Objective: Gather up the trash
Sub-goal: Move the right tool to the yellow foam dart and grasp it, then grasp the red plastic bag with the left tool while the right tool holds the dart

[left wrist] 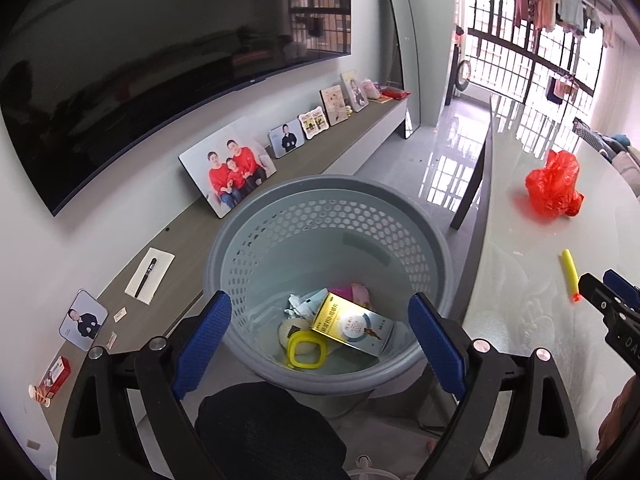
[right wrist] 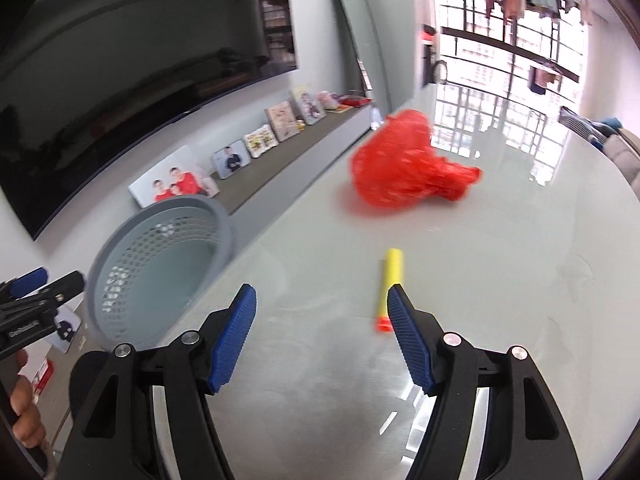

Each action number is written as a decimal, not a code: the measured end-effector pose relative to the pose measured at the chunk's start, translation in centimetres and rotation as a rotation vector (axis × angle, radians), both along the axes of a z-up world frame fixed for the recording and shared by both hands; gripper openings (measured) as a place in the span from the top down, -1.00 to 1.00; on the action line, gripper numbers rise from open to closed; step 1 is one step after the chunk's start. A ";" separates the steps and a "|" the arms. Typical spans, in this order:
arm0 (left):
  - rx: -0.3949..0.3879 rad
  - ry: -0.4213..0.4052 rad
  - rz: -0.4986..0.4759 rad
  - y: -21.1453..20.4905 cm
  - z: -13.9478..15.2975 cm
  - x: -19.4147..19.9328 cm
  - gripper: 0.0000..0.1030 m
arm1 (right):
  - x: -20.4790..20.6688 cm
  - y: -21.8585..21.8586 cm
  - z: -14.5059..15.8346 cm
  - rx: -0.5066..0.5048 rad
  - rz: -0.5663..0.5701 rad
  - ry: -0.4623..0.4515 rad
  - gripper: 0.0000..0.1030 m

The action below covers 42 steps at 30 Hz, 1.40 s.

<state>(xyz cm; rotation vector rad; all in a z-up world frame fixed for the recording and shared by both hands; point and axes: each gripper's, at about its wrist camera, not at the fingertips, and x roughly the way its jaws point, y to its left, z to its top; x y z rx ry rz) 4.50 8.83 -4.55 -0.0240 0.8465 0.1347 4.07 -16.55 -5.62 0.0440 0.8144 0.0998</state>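
Left wrist view: grey perforated plastic basket (left wrist: 328, 216) sits on the floor beside the glossy white table (left wrist: 520, 320), directly ahead of the left gripper (left wrist: 320, 340). Inside it: a gold-and-yellow cardboard box (left wrist: 352, 326) lying tilted, a yellow plastic ring-shaped piece (left wrist: 306, 350) over a pale round item, crumpled white paper (left wrist: 300, 304), something pink (left wrist: 356, 292) at the back. Left gripper's jaws are spread wide, nothing between the blue pads (left wrist: 204, 344); it hovers above the basket's near rim. On the table to the right: crumpled red plastic bag (left wrist: 554, 186) and a yellow foam dart with an orange tip (left wrist: 570, 274). Right gripper (left wrist: 612, 304) pokes in at the right edge, just beside the dart's tip.

Right wrist view: right gripper (right wrist: 322, 336) is over the table (right wrist: 520, 280), wide open and empty. Foam dart (right wrist: 388, 288) lies on the tabletop, orange tip just beside the right-hand blue pad (right wrist: 412, 344), mostly outside the gap between the pads. Red bag (right wrist: 404, 160) sits farther ahead on the table, well apart from the gripper, blurred. Basket (right wrist: 168, 260) is off the table's left edge; contents hidden from this angle. Left gripper (right wrist: 32, 292) shows at the left edge near the basket rim.
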 end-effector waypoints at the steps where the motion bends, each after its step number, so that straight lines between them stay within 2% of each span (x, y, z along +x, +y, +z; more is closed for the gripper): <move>1: -0.002 0.001 -0.005 -0.3 -0.1 0.0 -0.71 | 0.2 -0.5 -0.3 -0.008 -0.017 0.009 -0.27; 11: 0.004 0.014 -0.069 -3.3 -1.2 0.5 -0.71 | 3.2 -3.2 -2.8 -0.082 -0.049 0.072 -0.25; 22: -0.009 0.006 -0.095 -4.6 -1.5 1.4 -0.72 | 4.2 -2.9 -4.0 -0.100 -0.043 0.110 0.03; 28: -0.007 0.002 -0.118 -5.5 -1.3 1.7 -0.71 | 4.4 -2.8 -4.2 -0.087 -0.025 0.120 0.32; 30: -0.008 -0.001 -0.126 -5.9 -1.1 1.8 -0.71 | 4.4 -2.6 -4.1 -0.089 -0.015 0.117 0.48; 32: -0.008 -0.006 -0.135 -6.3 -0.9 2.0 -0.71 | 4.4 -2.5 -4.1 -0.086 0.001 0.114 0.76; 42: 0.007 -0.032 -0.227 -10.6 0.2 4.1 -0.72 | 3.7 -4.6 -3.4 0.008 -0.007 0.109 0.77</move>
